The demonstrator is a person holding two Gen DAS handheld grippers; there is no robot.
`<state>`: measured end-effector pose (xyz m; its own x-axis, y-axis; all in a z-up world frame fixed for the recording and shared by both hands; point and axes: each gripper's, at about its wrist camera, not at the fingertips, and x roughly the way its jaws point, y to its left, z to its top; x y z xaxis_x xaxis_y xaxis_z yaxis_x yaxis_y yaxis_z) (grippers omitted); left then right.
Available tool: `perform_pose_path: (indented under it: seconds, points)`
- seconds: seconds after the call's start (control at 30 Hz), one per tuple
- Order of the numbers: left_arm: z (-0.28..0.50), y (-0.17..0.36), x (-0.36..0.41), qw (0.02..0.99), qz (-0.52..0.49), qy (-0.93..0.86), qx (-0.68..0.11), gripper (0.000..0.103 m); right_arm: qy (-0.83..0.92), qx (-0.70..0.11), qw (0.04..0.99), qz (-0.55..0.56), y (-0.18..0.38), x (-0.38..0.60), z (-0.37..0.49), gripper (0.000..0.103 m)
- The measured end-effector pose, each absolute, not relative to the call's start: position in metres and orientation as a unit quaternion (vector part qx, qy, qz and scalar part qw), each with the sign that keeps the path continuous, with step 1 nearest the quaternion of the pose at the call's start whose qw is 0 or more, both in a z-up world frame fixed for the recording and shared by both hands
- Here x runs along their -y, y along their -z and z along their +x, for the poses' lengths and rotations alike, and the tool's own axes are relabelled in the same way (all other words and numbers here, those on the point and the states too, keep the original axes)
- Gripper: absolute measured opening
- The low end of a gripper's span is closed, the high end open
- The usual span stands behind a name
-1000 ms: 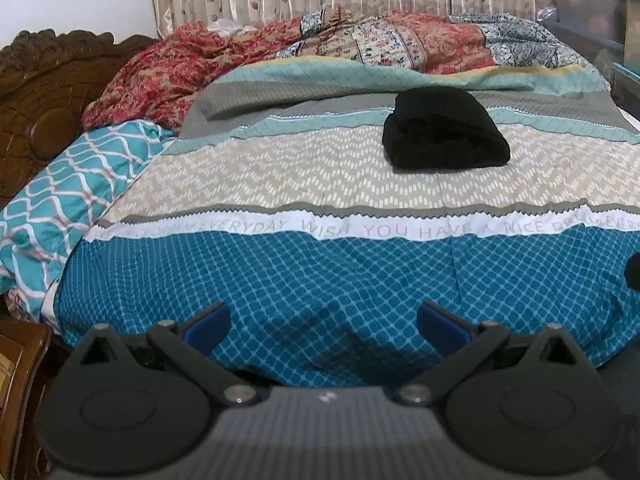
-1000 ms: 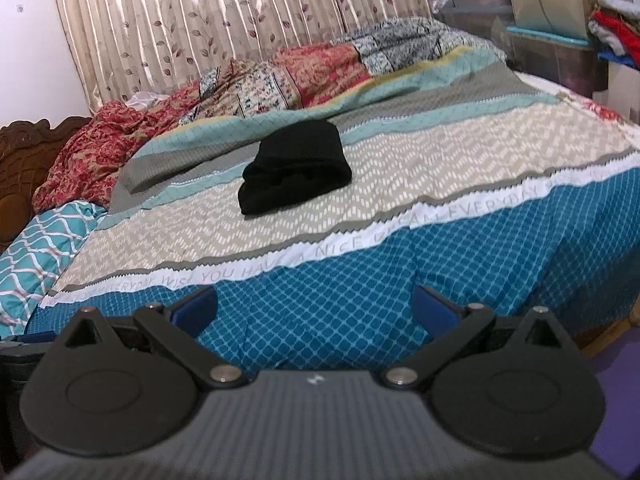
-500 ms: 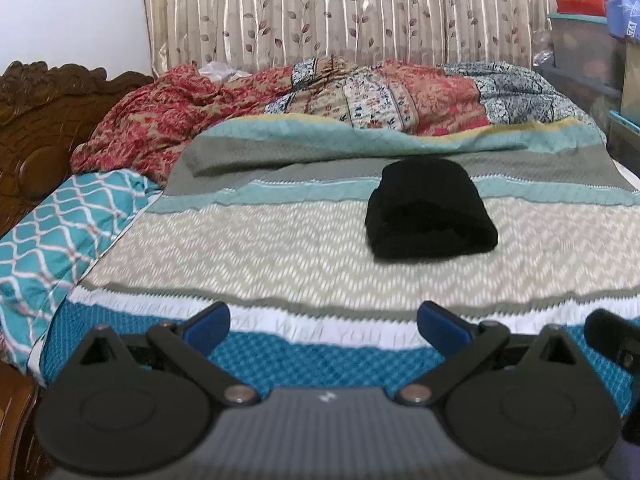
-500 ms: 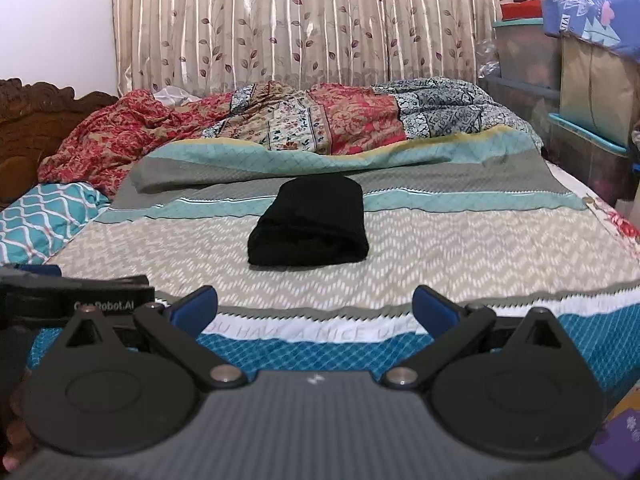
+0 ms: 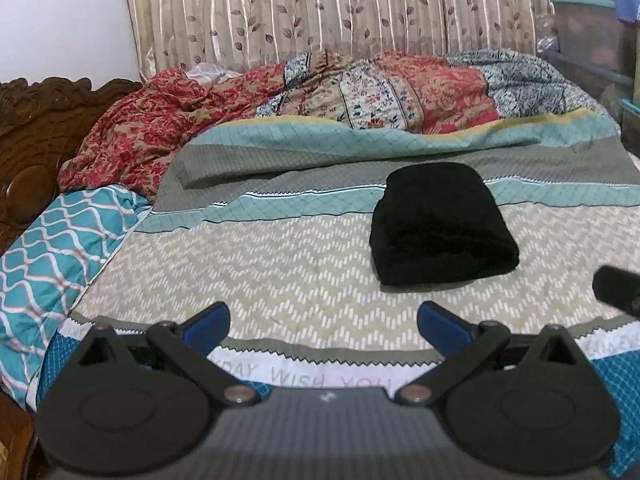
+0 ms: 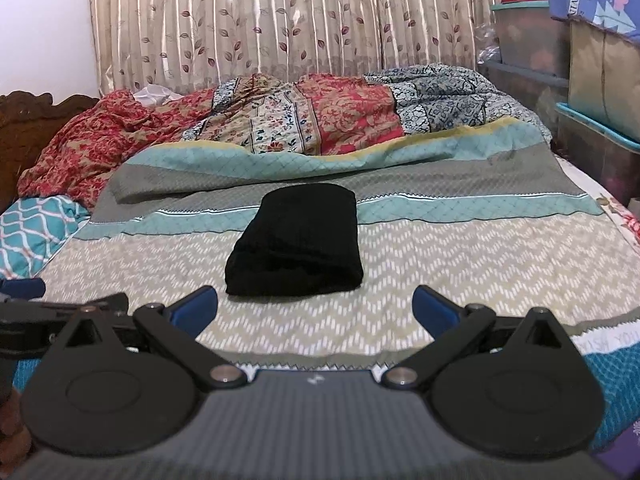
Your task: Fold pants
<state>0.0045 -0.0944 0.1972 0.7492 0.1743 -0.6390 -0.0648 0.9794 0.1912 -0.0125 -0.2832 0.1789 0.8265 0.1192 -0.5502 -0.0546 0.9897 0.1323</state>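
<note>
Bed (image 5: pixel 280 264): patterned cover, spread flat.
Pants (image 5: pixel 438 222): black, folded into a bundle, lying on the beige zigzag band mid-bed.
Left gripper (image 5: pixel 323 322): level, low over the near edge, fingers wide apart, empty.
Right gripper (image 6: pixel 315 308): level alongside, aimed at the pants, fingers wide apart, empty.

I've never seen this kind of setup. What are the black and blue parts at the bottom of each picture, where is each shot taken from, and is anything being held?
Each picture comes from a camera mounted on a hand-held claw, looking forward along its two blue-tipped fingers. One shows the left claw, the other the right claw. Both stand open and hold nothing. Ahead is a bed with a patterned bedspread; black pants, folded into a compact bundle, lie on it, apart from both claws. A crumpled red floral blanket sits behind, before a curtain.
</note>
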Motion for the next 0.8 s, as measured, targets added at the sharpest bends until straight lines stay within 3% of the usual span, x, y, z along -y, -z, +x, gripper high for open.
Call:
perform_pose_path:
  seconds: [0.8]
  points:
    - [0.059,-0.172,0.124,0.910,0.138,-0.059,-0.385,0.103,-0.042,-0.330,0.938,0.096,-0.158,0.300,0.033,0.103]
